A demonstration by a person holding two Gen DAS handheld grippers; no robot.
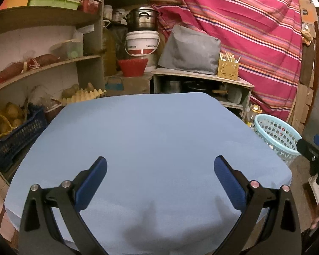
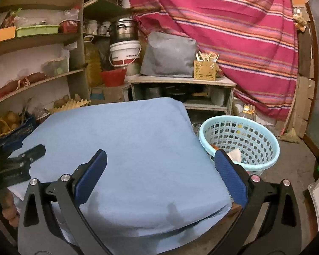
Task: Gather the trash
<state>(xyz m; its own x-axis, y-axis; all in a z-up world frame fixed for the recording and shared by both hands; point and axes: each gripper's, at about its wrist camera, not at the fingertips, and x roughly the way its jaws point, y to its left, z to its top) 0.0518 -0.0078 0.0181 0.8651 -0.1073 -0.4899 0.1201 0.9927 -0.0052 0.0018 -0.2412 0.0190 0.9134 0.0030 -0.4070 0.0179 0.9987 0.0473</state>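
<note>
**Q:** Cluttered storeroom, was it? What surrounded the work surface?

**R:** Yes. Wooden shelves [image 1: 42, 68] stood on the left with potatoes, egg trays and plastic tubs. A pink striped cloth [image 1: 244, 31] hung across the back wall, and a white plastic bucket [image 1: 141, 43] sat under a steel pot. In the middle was a desk draped in a plain light-blue cloth [image 1: 148, 138], smooth and bare of any objects.

**Q:** Where was the trash?

**R:** None lay on the desk. A pale turquoise perforated plastic basket [image 2: 240, 140] stood on the floor just beside the desk's right edge. Inside it, a crumpled white scrap [image 2: 235, 154] and something orange showed through the rim.

**Q:** And the two tools?

**R:** The left gripper [image 1: 160, 176] hovered over the near part of the desk, its blue-padded fingers [image 1: 91, 182] spread wide and holding nothing. The right gripper [image 2: 160, 176] hung above the desk's right side, likewise spread and empty, its right finger overlapping the basket in view.

**Q:** Which step did that suggest?

**R:** Judging by the bare cloth and the filled basket, collecting looked finished or nearly so. A next move would call for checking the floor and desk edges for stray pieces; none could be seen.
</note>
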